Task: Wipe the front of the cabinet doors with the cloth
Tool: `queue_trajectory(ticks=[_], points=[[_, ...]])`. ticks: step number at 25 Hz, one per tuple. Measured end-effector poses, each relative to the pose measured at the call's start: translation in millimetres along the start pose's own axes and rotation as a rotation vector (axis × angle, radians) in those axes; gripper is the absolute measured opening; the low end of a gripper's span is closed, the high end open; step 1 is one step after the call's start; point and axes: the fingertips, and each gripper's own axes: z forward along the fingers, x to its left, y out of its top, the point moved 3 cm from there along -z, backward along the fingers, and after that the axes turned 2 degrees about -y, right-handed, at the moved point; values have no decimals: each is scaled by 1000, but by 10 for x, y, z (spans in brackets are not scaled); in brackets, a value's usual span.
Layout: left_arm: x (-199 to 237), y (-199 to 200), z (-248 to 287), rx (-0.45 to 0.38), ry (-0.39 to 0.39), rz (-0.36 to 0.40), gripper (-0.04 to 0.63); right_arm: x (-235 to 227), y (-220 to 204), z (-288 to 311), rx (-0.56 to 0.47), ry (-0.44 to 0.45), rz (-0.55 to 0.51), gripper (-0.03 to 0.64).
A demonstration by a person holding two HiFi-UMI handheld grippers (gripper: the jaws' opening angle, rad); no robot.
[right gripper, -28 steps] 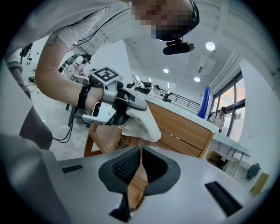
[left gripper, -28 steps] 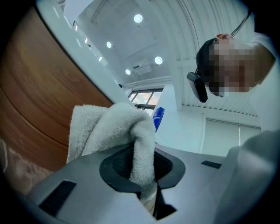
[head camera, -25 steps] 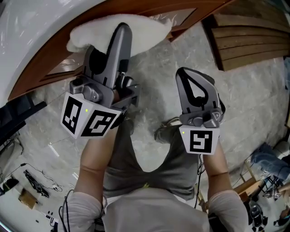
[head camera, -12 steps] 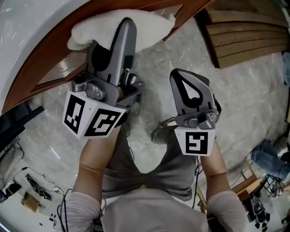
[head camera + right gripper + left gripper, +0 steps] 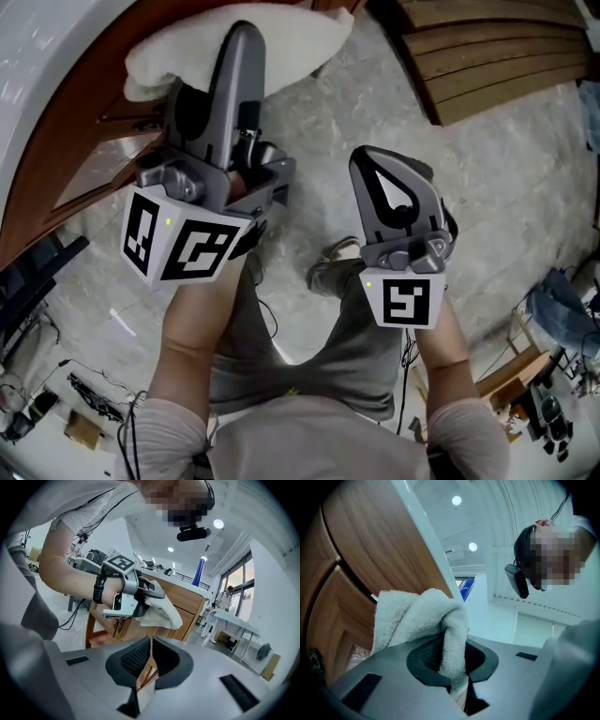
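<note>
cloth (image 5: 281, 37) pinched in left gripper (image 5: 452, 665), shifted along cabinet door (image 5: 84, 122) since second ago: wiping under way. right gripper (image 5: 151, 660) pressed together, empty.

The left hand-held gripper (image 5: 240, 47) reached forward, farther out than the right, its jaws closed on a fold of cloth (image 5: 417, 616). The right hand-held gripper (image 5: 392, 169) sat nearer the body, jaws together with nothing between them. Both forearms were bare and stretched forward side by side. A dark band (image 5: 97, 590) circled the left wrist.
</note>
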Motion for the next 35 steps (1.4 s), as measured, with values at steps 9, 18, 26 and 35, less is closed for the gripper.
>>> queue_trajectory(ticks=[9,18,26,35], points=[[-115,-162,299,-7,-13,-14,57,-207,-83,-169,23,-39,26,41],[-207,-284,519,-13,-44,-56,57,-317,-197,-297,59,-64,32,41],[-188,-77,141,-13,-18,-42,57,-154,-57,-229,48,-20,41,41],[186,140,-631,-18,90,18,57,217,216,62,-22,45,49,41]])
